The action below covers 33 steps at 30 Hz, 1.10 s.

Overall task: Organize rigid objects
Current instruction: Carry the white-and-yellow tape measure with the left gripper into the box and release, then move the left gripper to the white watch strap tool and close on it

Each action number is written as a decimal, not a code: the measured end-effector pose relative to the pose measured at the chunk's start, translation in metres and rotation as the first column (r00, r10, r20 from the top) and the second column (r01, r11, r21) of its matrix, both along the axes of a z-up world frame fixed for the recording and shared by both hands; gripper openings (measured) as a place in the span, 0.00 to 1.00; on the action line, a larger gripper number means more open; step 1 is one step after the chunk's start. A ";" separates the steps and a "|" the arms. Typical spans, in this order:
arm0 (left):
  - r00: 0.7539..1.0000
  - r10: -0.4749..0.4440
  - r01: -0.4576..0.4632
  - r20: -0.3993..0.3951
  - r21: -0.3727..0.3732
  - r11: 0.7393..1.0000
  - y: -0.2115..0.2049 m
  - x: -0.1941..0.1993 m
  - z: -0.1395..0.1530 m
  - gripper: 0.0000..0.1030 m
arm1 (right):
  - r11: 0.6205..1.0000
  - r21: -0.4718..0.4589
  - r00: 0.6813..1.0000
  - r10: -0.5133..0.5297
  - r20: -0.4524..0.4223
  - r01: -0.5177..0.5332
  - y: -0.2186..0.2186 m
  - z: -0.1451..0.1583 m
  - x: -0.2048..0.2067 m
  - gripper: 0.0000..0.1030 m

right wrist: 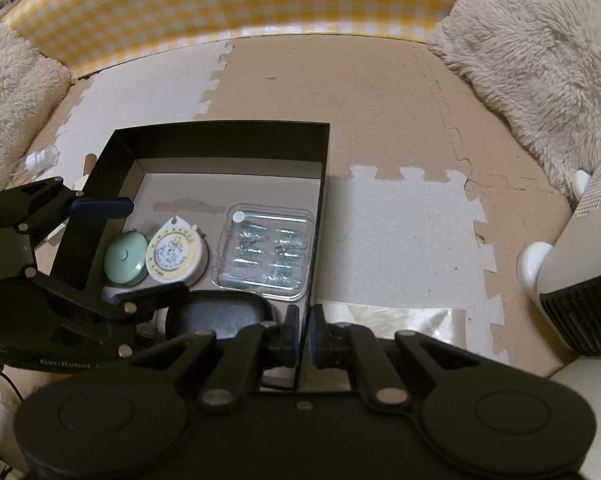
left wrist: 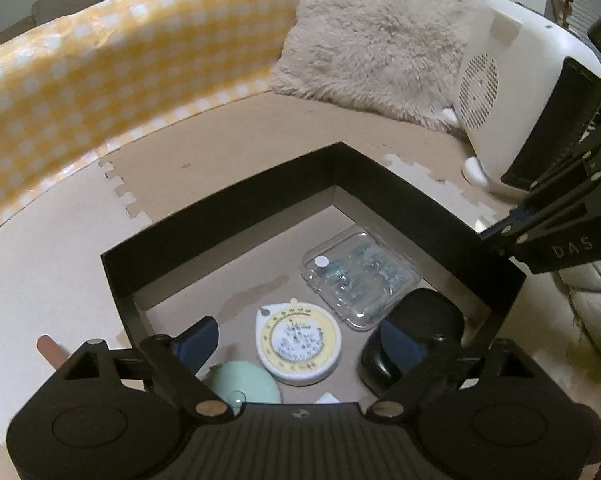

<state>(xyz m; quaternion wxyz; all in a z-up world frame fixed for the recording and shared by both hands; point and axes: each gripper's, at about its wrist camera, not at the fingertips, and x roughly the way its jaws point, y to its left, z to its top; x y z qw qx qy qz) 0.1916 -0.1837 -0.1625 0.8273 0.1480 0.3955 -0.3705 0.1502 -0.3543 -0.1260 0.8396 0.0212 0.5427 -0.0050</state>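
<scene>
The right gripper (right wrist: 303, 340), lowest in its own view, has its fingers clenched on the near wall of the black box (right wrist: 220, 136). The left gripper (left wrist: 296, 340) hangs released over the box, nothing between its fingers. Inside lie a tape measure (left wrist: 298, 346), a mint round case (right wrist: 125, 259), a clear blister pack (right wrist: 265, 257) and a dark object (left wrist: 420, 328), half hidden. Only the right view shows bare floor mat (right wrist: 400, 216) right of the box.

Home floor: foam puzzle mats (right wrist: 380, 92), fluffy cushion (left wrist: 380, 36), white fan heater (left wrist: 512, 92), gingham fabric (right wrist: 228, 0).
</scene>
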 end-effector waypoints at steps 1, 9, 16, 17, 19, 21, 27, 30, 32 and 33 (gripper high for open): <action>1.000 -0.006 0.006 0.002 0.004 1.000 -0.001 -0.001 0.000 0.88 | 1.000 0.000 1.000 0.000 0.000 0.000 0.000 0.000 0.000 0.06; 1.000 -0.026 0.026 0.004 0.015 1.000 -0.005 -0.005 0.000 0.98 | 1.000 0.000 1.000 0.000 0.000 0.000 0.000 0.000 0.000 0.06; 0.999 -0.012 0.012 0.038 -0.001 1.000 -0.003 -0.006 0.012 1.00 | 1.000 0.001 1.000 0.000 0.000 0.000 0.000 0.000 0.000 0.06; 0.999 -0.004 0.004 0.048 -0.013 1.000 -0.002 -0.005 0.016 1.00 | 1.000 0.000 1.000 0.000 0.000 0.000 0.000 0.000 0.000 0.06; 0.998 0.023 -0.020 0.063 -0.040 0.999 0.003 -0.002 0.026 1.00 | 1.000 0.000 1.000 0.000 0.000 0.000 0.000 0.000 0.000 0.06; 0.995 0.059 -0.054 0.078 -0.062 0.997 0.008 0.001 0.035 1.00 | 1.000 0.000 1.000 0.000 0.000 0.000 0.000 0.000 0.000 0.06; 0.971 0.206 -0.191 0.122 -0.122 0.974 0.030 0.015 0.059 1.00 | 1.000 -0.001 1.000 0.000 -0.001 0.000 0.000 0.000 0.000 0.06; 0.944 0.302 -0.284 0.135 -0.133 0.949 0.046 0.024 0.063 1.00 | 1.000 0.000 1.000 0.000 -0.001 0.000 0.000 0.000 0.000 0.06; 0.922 0.366 -0.349 0.128 -0.138 0.927 0.059 0.030 0.064 1.00 | 1.000 -0.001 1.000 0.000 -0.001 0.000 0.000 0.000 0.000 0.06; 0.910 0.397 -0.381 0.117 -0.139 0.914 0.065 0.034 0.064 1.00 | 1.000 -0.001 1.000 0.000 -0.001 0.000 0.000 0.000 0.000 0.06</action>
